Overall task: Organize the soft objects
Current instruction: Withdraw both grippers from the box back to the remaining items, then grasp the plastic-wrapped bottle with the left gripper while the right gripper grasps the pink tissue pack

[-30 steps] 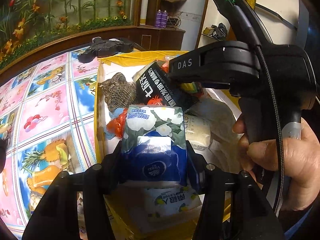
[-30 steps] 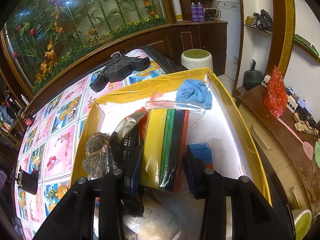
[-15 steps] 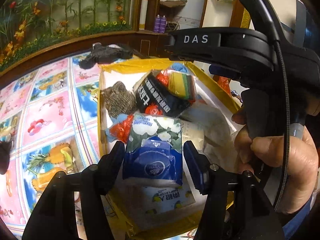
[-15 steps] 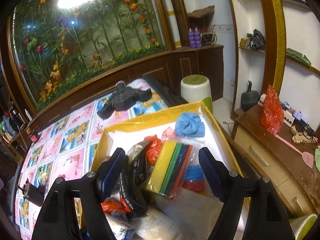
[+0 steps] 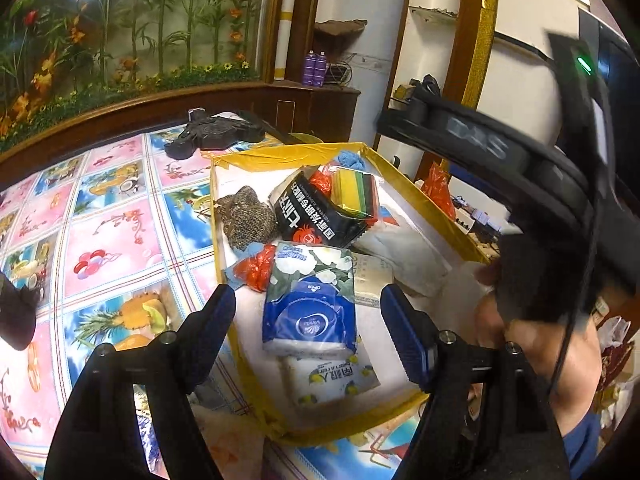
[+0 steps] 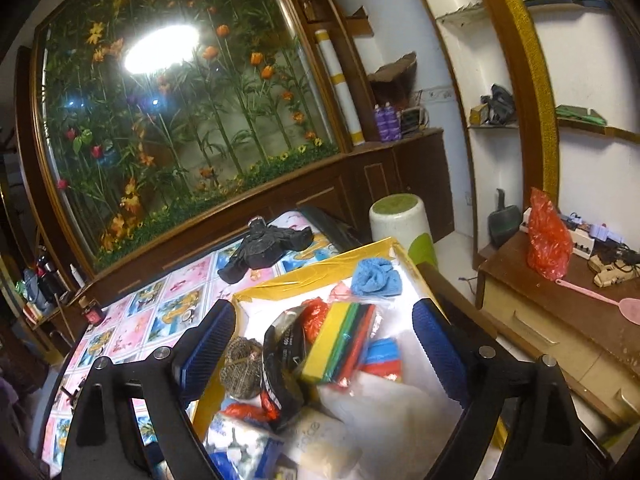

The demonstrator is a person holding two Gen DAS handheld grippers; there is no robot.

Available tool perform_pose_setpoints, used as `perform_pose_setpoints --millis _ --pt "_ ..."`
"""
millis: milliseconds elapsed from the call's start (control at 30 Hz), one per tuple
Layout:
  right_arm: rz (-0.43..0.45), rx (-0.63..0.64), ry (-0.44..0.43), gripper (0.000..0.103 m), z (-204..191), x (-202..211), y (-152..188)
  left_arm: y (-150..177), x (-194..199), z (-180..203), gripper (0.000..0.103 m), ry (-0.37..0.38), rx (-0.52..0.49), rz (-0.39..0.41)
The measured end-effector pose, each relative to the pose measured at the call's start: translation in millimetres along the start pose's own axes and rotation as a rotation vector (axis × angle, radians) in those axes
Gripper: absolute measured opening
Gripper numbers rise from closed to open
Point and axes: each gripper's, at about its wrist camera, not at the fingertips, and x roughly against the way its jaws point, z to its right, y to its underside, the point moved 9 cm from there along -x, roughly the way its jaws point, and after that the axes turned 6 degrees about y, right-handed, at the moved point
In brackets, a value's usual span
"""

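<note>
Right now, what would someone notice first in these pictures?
Probably the white box with yellow-taped edges, crammed with soft packs. A blue-and-white floral tissue pack lies at its near end and a clear bag of rainbow-coloured sponges towards the back. Behind the table glows a big glass case of bamboo and orange flowers.

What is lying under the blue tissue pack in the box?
The blue tissue pack lies partly on a white pack with lemons; its near end sticks out. A beige pack is tucked under its right edge. The rest of both is covered.
</note>
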Motion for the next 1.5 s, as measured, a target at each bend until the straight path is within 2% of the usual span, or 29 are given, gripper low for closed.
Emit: perform_pose_setpoints --millis 167,233,400,500,600,700,733,867,1033,1100,1300,1367,1400,1500 --pt "0.062 -0.047 -0.014 0.093 15.2 49.0 18.2 -1.9 14.2 -11.1 0.074 0.050 0.059 -0.013" --pt "0.058 -0.038 -0.024 0.093 15.2 61.4 29.3 0.0 21.4 -14.4 0.074 0.057 0.063 -0.023" --pt "-0.025 -0.021 -0.105 0.093 6.5 88.8 60.2 4.0 50.5 -50.3 0.075 -0.035 0.010 -0.032" --pt "-0.060 0.039 -0.160 0.093 -9.0 108.8 75.0 19.1 61.8 -88.8 0.075 -0.062 0.049 -0.066" --pt "-0.069 0.111 -0.186 0.093 -23.1 122.6 82.6 36.5 65.3 -122.5 0.074 0.015 0.175 -0.120" --pt "-0.095 0.153 -0.228 0.093 -38.1 129.3 89.1 52.7 60.4 -136.0 0.074 0.108 0.279 -0.176" --pt "-0.104 0.159 -0.238 0.093 -40.5 129.3 88.8 58.6 55.5 -138.3 0.074 0.110 0.290 -0.205" --pt "-0.158 0.166 -0.277 0.093 -46.5 125.5 94.0 73.4 45.5 -139.6 0.074 0.033 0.251 -0.271" --pt "-0.192 0.186 -0.293 0.093 -47.0 125.6 91.8 85.9 33.1 -126.8 0.075 0.022 0.184 -0.327" --pt "-0.200 0.188 -0.300 0.093 -48.6 127.1 92.0 86.7 28.9 -124.0 0.075 0.026 0.182 -0.318" --pt "-0.258 0.204 -0.333 0.093 -62.0 122.7 105.9 85.5 28.2 -136.3 0.074 -0.085 0.144 -0.282" --pt "-0.283 0.214 -0.338 0.093 -65.7 124.1 113.9 86.4 32.9 -144.8 0.054 -0.125 0.148 -0.274" --pt "-0.299 0.216 -0.337 0.093 -66.7 123.4 116.8 85.9 35.0 -150.8 0.024 -0.152 0.150 -0.272" --pt "-0.347 0.225 -0.329 0.093 -75.7 118.8 125.6 85.3 40.8 -167.1 0.024 -0.201 0.183 -0.260"
